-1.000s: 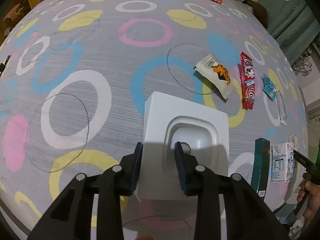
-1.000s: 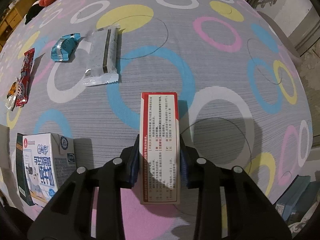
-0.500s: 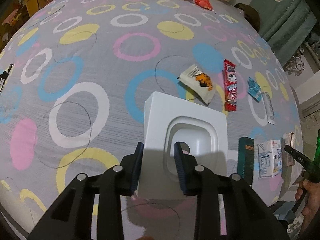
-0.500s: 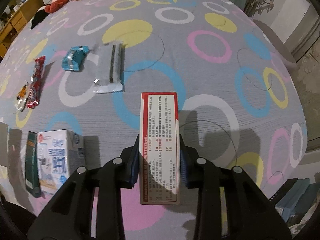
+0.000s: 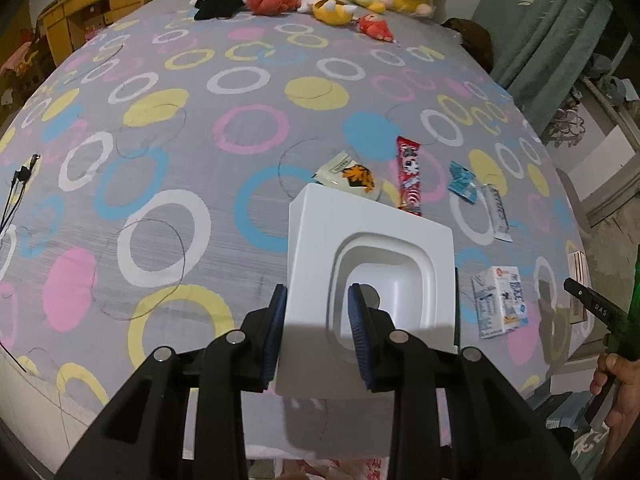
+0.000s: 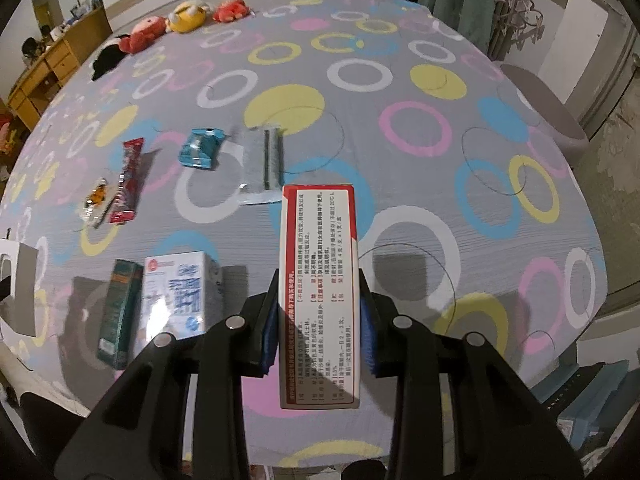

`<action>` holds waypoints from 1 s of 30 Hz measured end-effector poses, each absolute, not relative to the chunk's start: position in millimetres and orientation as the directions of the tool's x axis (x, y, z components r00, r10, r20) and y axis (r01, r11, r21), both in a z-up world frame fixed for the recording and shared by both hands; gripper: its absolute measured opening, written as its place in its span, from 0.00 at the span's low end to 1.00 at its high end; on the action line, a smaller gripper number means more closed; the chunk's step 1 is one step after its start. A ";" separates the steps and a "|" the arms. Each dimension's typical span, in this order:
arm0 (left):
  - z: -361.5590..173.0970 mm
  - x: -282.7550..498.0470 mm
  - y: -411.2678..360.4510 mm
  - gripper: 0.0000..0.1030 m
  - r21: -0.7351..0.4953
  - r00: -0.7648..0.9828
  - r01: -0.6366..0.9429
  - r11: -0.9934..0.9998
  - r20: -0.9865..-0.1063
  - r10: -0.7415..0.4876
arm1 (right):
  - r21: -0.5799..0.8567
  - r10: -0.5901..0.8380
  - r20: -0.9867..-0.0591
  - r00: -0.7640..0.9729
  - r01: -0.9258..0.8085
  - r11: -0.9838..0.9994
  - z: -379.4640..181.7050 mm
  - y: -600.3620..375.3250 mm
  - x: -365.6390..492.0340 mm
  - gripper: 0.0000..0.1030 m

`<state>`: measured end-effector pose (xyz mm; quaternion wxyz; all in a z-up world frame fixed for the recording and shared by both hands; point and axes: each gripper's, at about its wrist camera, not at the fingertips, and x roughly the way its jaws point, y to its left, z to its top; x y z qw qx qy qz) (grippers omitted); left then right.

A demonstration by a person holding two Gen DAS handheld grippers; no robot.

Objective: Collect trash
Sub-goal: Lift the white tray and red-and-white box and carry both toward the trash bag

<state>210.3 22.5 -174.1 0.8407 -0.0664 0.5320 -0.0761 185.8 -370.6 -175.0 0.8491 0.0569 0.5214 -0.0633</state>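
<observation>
Left gripper point(image 5: 316, 320) clamps a white bin's point(image 5: 372, 248) wall at frame centre; only the right view shows the right gripper point(image 6: 320, 316) gripping a red-edged carton point(image 6: 318, 280).

1. Home bedroom: wide bed point(image 5: 168, 208) under a grey sheet printed with coloured rings.
2. Plush toys point(image 5: 320, 0) lined along the far edge (a yellow one largest).
3. Wooden drawer desk point(image 5: 92, 4) against the wall at left.
4. Green patterned curtains point(image 5: 548, 28) hanging at right.
</observation>
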 end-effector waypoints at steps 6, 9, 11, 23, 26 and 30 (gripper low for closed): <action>-164.5 192.4 14.2 0.30 -0.188 0.438 0.077 0.979 -0.876 -0.203 | 0.045 -0.023 -0.874 0.485 0.127 0.991 -161.5 -356.0 164.3 0.31; -161.1 183.0 10.9 0.30 -0.187 0.444 0.085 0.979 -0.872 -0.205 | 0.047 -0.014 -0.867 0.499 0.108 0.993 -157.5 -347.5 151.9 0.31; -158.8 176.4 7.9 0.30 -0.186 0.447 0.091 0.978 -0.870 -0.206 | 0.051 -0.006 -0.863 0.505 0.099 0.994 -155.3 -342.0 144.6 0.31; -146.6 133.5 0.7 0.30 -0.170 0.476 0.112 0.979 -0.856 -0.203 | 0.065 0.037 -0.846 0.531 0.035 0.997 -146.4 -307.9 99.3 0.31; -144.2 117.1 0.7 0.30 -0.167 0.480 0.114 0.979 -0.854 -0.201 | 0.072 0.054 -0.832 0.551 0.011 0.997 -137.7 -296.6 84.1 0.31; -142.3 95.4 -0.6 0.30 -0.160 0.487 0.120 0.980 -0.850 -0.198 | 0.078 0.078 -0.812 0.578 -0.026 0.997 -124.0 -280.2 63.2 0.31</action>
